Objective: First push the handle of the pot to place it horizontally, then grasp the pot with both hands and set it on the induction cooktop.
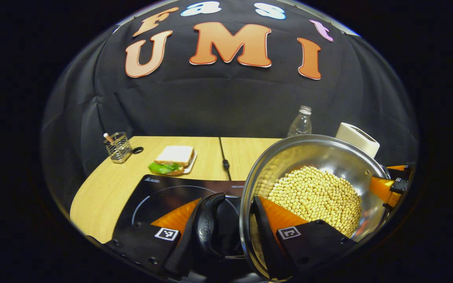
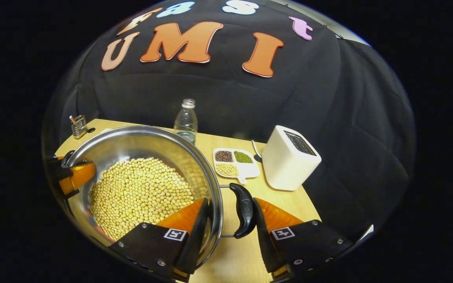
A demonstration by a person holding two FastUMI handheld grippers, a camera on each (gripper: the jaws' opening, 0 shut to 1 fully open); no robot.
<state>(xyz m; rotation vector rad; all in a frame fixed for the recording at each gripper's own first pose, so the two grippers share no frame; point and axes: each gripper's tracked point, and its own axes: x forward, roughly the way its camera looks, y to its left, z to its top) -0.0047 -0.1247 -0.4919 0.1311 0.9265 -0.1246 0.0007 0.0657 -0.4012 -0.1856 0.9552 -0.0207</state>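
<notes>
The left gripper has its two fingers closed around the pot's near black handle, one finger outside the handle and the other inside the rim against the pot wall, so both press on the handle and rim between them. The right gripper does the same on the opposite side: one finger lies inside the steel wall, the other outside the second black handle, pinching handle and rim together. The pot, a wide steel one heaped with pale yellow soybeans, hangs between the two grippers, tilted in the left gripper view, with the black induction cooktop just beside and partly below it, near the tabletop's front edge. Whether the pot's base touches anything cannot be told. Toward the tabletop's far left corner stands a wire holder, and a sandwich on a plate lies behind the cooktop. Along the far edge stands a clear bottle; toward the right edge sit a divided dish of grains and a white toaster.
</notes>
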